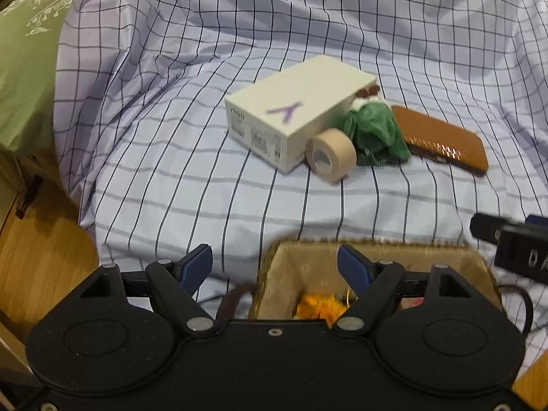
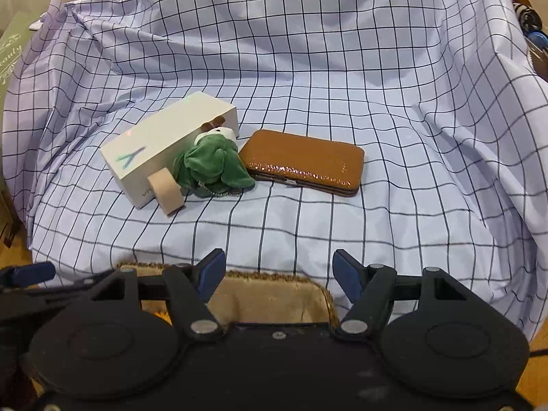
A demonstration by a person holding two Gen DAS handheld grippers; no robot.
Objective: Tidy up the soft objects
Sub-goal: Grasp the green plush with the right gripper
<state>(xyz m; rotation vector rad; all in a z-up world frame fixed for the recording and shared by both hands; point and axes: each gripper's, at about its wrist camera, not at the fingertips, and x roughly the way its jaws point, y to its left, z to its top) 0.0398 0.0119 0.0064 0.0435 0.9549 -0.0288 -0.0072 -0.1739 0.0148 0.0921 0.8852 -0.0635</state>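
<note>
1. Your left hand-held gripper (image 1: 275, 267) is spread wide and empty, hanging over the near left part of the woven basket (image 1: 477, 257). Something orange (image 1: 320, 304) already lies inside the basket.
2. Your right hand-held gripper (image 2: 279, 270) is likewise wide apart with nothing held, over the basket's far rim (image 2: 274, 276).
3. The soft thing left out is the green plush toy (image 2: 212, 164). It rests on the checked sheet (image 2: 342, 68), wedged against the white box (image 2: 164, 137), touching the roll of tape (image 2: 167, 188) and just beside the brown case (image 2: 304, 161).
4. From the right wrist view the toy sits at about 11 o'clock; from the left, at about 1 o'clock. It lies between your two hands, well ahead of both.
5. Its long axis seems to run away from you, white head at the far end.
6. Judgement: the right hand looks slightly better placed. The box and tape block the toy's left flank.
</note>
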